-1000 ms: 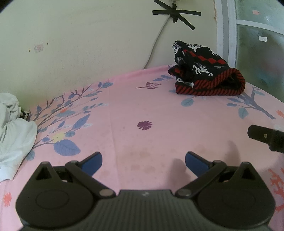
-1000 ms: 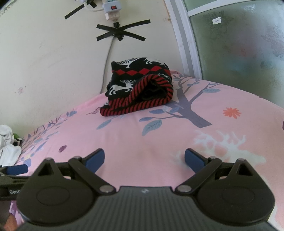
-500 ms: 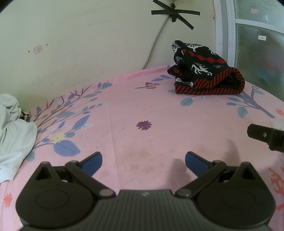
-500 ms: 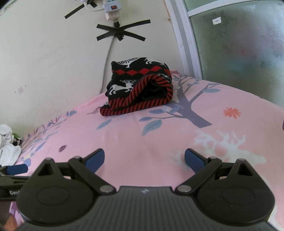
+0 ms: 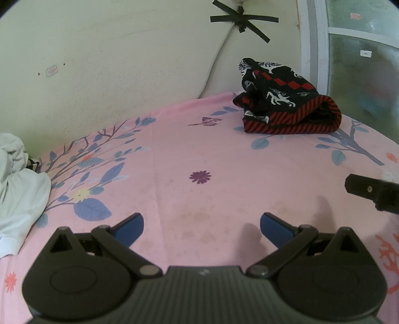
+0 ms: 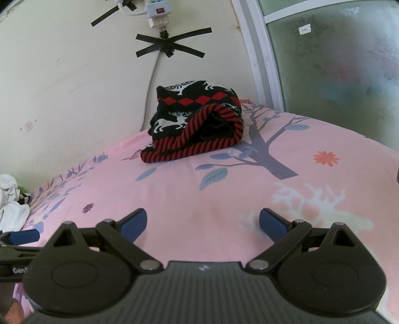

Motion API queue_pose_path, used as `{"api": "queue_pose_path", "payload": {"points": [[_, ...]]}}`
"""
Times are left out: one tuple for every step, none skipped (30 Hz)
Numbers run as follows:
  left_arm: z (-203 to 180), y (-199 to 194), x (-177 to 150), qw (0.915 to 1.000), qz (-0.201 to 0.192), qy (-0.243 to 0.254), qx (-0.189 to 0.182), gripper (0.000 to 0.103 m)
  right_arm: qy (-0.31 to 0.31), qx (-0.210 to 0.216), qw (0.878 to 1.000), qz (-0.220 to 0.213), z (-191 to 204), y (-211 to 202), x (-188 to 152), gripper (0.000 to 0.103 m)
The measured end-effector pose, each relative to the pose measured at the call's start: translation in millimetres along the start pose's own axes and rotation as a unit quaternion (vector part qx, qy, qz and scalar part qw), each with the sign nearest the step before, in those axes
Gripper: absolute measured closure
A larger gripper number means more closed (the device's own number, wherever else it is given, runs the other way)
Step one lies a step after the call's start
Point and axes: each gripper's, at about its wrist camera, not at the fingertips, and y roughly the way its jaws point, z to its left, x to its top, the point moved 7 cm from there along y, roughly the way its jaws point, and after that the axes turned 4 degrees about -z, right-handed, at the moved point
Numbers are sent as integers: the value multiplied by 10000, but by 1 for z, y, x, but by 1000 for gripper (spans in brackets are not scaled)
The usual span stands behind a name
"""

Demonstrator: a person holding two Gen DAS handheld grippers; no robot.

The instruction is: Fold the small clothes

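A folded black and red knitted garment (image 5: pixel 284 104) with white deer lies at the far right of the pink floral bed sheet (image 5: pixel 199 149), near the wall; it also shows in the right wrist view (image 6: pixel 197 124). A heap of white clothes (image 5: pixel 17 189) lies at the left edge of the bed, and shows in the right wrist view (image 6: pixel 10 202). My left gripper (image 5: pixel 202 228) is open and empty over the bare sheet. My right gripper (image 6: pixel 203 224) is open and empty, well short of the knitted garment.
A cream wall (image 5: pixel 112 62) backs the bed, with a cable taped to it and a power strip (image 6: pixel 158 7). A frosted glass window (image 6: pixel 336 54) stands at the right. The right gripper's finger (image 5: pixel 371 190) shows at the left wrist view's right edge.
Almost nothing has moved. The left wrist view has shifted very slightly; both grippers stay open over the sheet.
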Motion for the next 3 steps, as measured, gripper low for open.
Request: {"api": "queue_pose_path", "payload": {"points": [[0, 0, 0, 10000, 8, 0, -9, 0, 1, 1, 10000, 0, 0, 0, 0, 12], [0, 0, 0, 10000, 15, -8, -28, 0, 2, 2, 10000, -1, 0, 0, 0, 12], [1, 0, 0, 10000, 22, -18, -51, 0, 1, 2, 10000, 0, 0, 0, 0, 12]]}}
